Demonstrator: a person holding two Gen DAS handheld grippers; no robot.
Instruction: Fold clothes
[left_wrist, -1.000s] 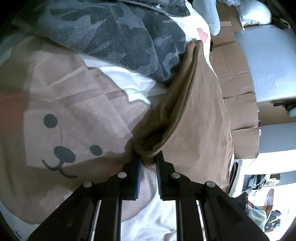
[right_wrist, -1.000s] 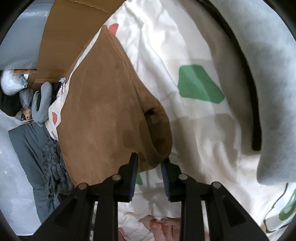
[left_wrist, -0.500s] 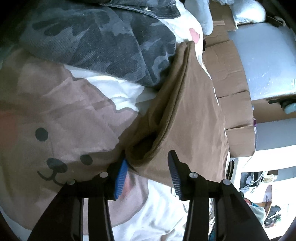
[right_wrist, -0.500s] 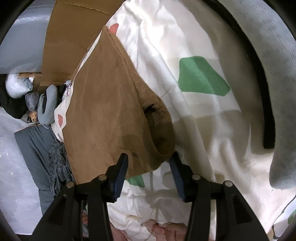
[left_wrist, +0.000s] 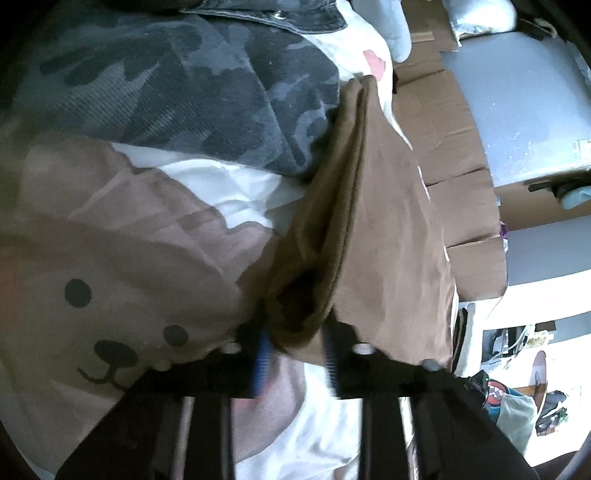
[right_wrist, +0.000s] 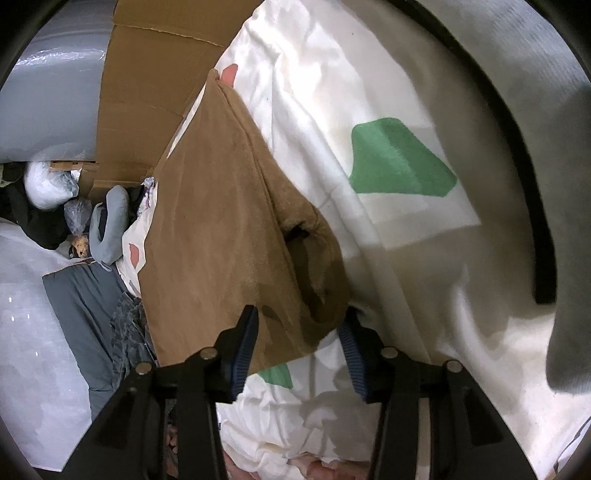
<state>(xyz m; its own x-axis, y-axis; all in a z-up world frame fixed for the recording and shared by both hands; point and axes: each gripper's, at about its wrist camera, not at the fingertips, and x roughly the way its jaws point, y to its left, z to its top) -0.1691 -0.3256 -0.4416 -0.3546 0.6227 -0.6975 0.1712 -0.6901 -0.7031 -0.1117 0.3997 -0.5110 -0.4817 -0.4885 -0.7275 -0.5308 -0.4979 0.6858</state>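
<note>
A folded brown garment (left_wrist: 388, 240) lies along the edge of a bed with a printed sheet (left_wrist: 110, 258). My left gripper (left_wrist: 295, 354) is at one near corner of it. Its jaws are closing, and the bunched fold fills the gap and touches both blue pads. In the right wrist view the same brown garment (right_wrist: 214, 240) runs away from my right gripper (right_wrist: 299, 332). Those jaws are also closing with the rounded corner between them. The left pad (right_wrist: 243, 354) lies over the cloth and the right pad (right_wrist: 351, 347) stands just beside its edge.
A grey camouflage garment (left_wrist: 184, 92) lies beside the brown one, touching its far edge. Flattened cardboard (left_wrist: 450, 129) and a grey panel (left_wrist: 517, 110) stand past the bed's edge. A grey fabric with a black band (right_wrist: 546, 184) lies to the right. A person's toes (right_wrist: 317, 469) show below the sheet.
Both grippers held the garment's corners a second ago, spread wide half a second ago, and have narrowed again around the same corners. The garment has stayed in place.
</note>
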